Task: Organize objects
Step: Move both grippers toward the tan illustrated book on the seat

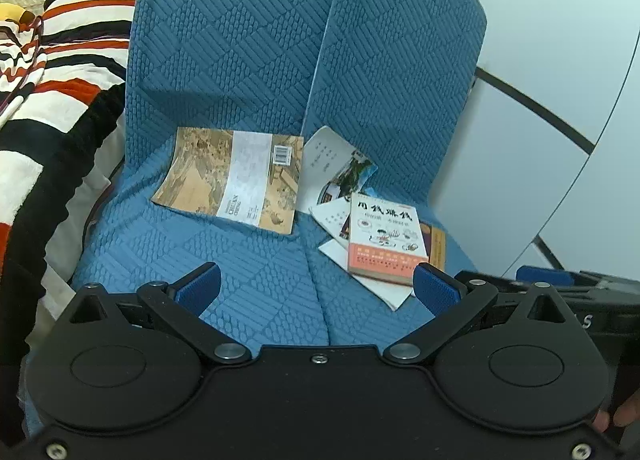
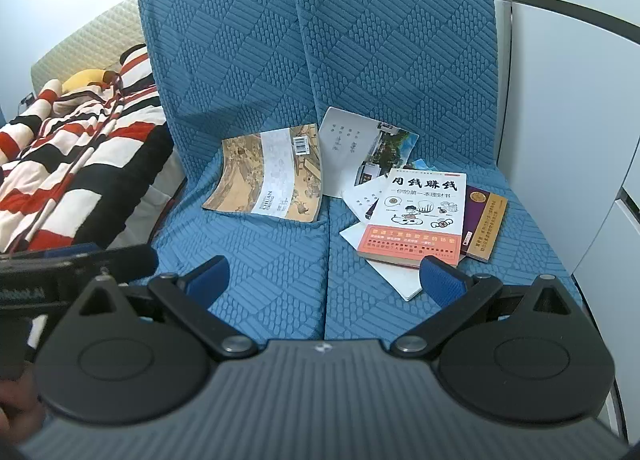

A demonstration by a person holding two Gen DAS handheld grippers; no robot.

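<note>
Blue sofa [image 2: 248,260], scattered books [image 2: 416,216], striped blanket [image 2: 76,176] beside, perhaps bedding, both grippers [image 1: 316,288] [image 2: 326,280] wide, empty.

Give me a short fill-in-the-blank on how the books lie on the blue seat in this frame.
1. The orange-and-white book lies on ____ of the pile of books.
2. The book with the barcode lies apart, on the ____ cushion as seen in the right wrist view.
3. Both tongs, left and right, stand ____ and hold nothing.
4. The purple book is partly ____ the orange-and-white one.

Missing words: top; left; open; under
</note>
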